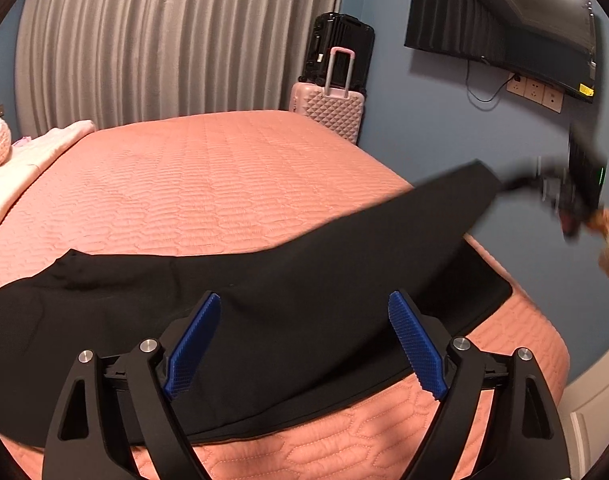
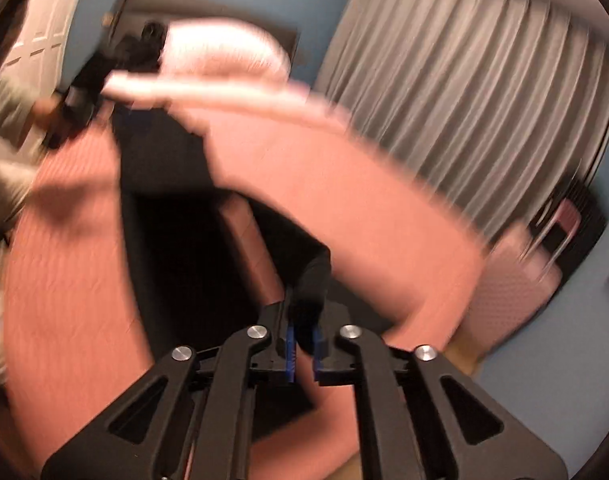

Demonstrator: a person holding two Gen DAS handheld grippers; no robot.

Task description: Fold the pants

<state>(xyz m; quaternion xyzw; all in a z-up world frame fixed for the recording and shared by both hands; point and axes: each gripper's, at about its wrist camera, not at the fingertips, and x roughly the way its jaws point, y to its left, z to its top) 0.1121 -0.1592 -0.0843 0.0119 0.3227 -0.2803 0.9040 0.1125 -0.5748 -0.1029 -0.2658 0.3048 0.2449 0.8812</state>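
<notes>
Black pants point(image 1: 264, 312) lie across the near part of a pink quilted bed point(image 1: 208, 184). My left gripper point(image 1: 304, 320) is open, its blue pads spread above the pants' middle, holding nothing. My right gripper point(image 2: 303, 344) is shut on the end of one pant leg point(image 2: 312, 276) and holds it lifted off the bed. In the left wrist view the right gripper point(image 1: 560, 192) shows blurred at the far right, with the raised leg point(image 1: 444, 200) stretched towards it. The other leg point(image 1: 476, 280) lies flat underneath. The right wrist view is motion-blurred.
A pink suitcase point(image 1: 328, 108) and a black suitcase point(image 1: 340, 48) stand past the bed's far corner. Grey curtains point(image 1: 164, 40) hang behind. A TV point(image 1: 504, 28) is on the blue wall. Pink bedding point(image 1: 32, 148) lies at the left.
</notes>
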